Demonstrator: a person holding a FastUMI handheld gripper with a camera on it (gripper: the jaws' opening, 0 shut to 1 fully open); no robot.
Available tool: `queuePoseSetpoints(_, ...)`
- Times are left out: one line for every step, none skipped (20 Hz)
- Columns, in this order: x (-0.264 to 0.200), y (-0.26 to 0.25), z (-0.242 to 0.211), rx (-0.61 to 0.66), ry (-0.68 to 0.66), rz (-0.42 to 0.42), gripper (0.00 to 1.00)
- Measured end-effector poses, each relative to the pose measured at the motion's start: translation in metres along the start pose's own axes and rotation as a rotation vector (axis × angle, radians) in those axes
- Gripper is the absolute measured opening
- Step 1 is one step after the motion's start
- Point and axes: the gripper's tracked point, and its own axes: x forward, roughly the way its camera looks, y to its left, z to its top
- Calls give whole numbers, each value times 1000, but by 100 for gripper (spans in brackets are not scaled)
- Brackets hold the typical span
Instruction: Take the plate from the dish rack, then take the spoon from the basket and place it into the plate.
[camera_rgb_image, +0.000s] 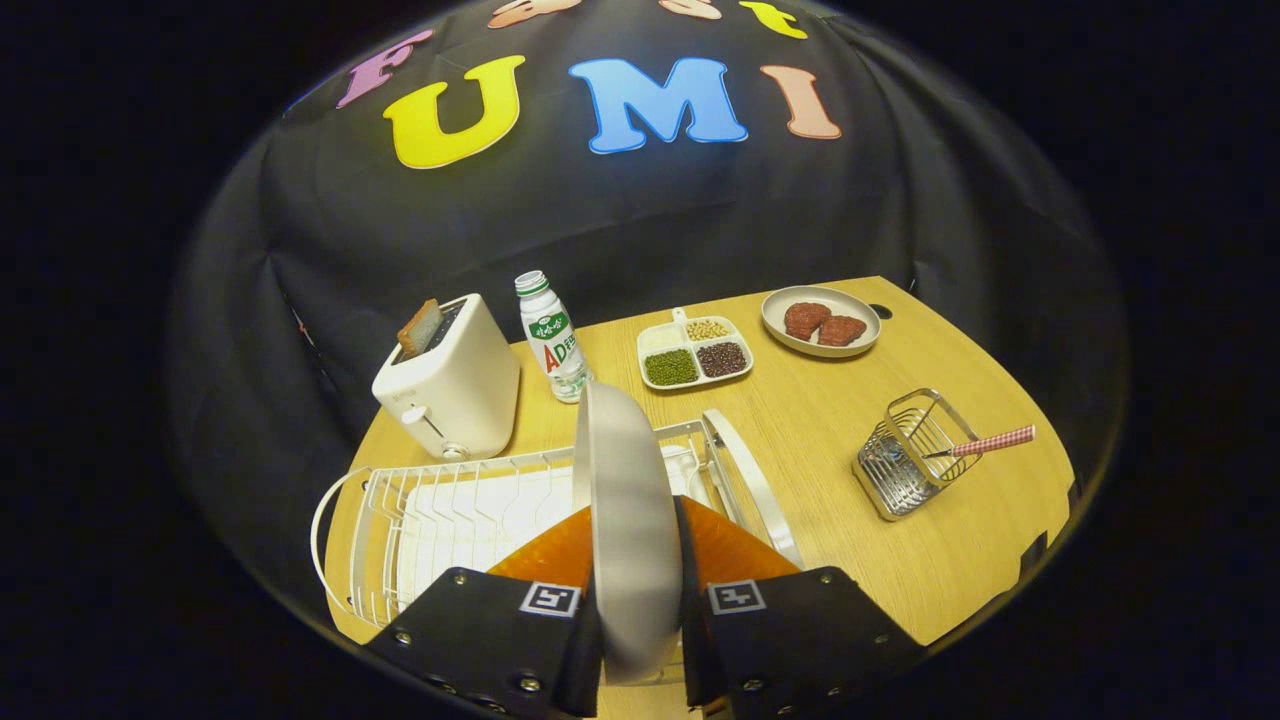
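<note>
- Gripper (638, 560): fingers closed on the plate (625, 500), one finger on each face, so the plate stands on edge between them.
- Plate: pale grey, upright, edge toward the camera, its top rim reaching up in front of the bottle's base. It sits over the dish rack (450, 505); whether its lower rim touches the rack wires cannot be told.
- Dish rack: white wire, on the near part of the worktop (830, 520), just ahead of the fingers. A white tray lies under its wires.
- Worktop: light wood grain, lit warmly. Black cloth forms the booth wall behind and at the sides.
- Basket (905, 455): small metal wire basket, well apart from the rack on the open side of the worktop.
- Spoon (985, 442): in the basket, its red-and-white checked handle sticking out over the rim, away from the rack.
- Toaster (450, 385): white, beyond the rack, a slice of brown bread in its slot.
- Bottle (550, 338): white with a green and red label, upright just beside the toaster.
- Divided dish (694, 352): white, four compartments of beans and grains, beyond the plate.
- Far plate (821, 321): round, pale, holding two reddish-brown pieces, near the back edge of the worktop.
</note>
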Motion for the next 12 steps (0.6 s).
queuePoseSetpoints(-2, -1, 1, -9, 4, -22, 30)
queuePoseSetpoints(-2, 0, 4, -15, 5, -39, 30)
queuePoseSetpoints(-4, -4, 5, -25, 6, -73, 30)
queuePoseSetpoints(-6, -11, 9, -52, 7, -105, 30)
queuePoseSetpoints(-3, -8, 9, -57, 5, -111, 26)
queuePoseSetpoints(-4, -8, 13, -64, 2, -123, 26)
queuePoseSetpoints(-6, -8, 14, -70, -3, -134, 26)
queuePoseSetpoints(-8, -7, 19, -82, -12, -143, 26)
queuePoseSetpoints(-10, -7, 22, -100, -22, -155, 26)
queuePoseSetpoints(-11, -5, 26, -124, -32, -161, 26)
queuePoseSetpoints(-11, -3, 27, -150, -36, -166, 26)
queuePoseSetpoints(-12, 0, 31, -180, -47, -179, 26)
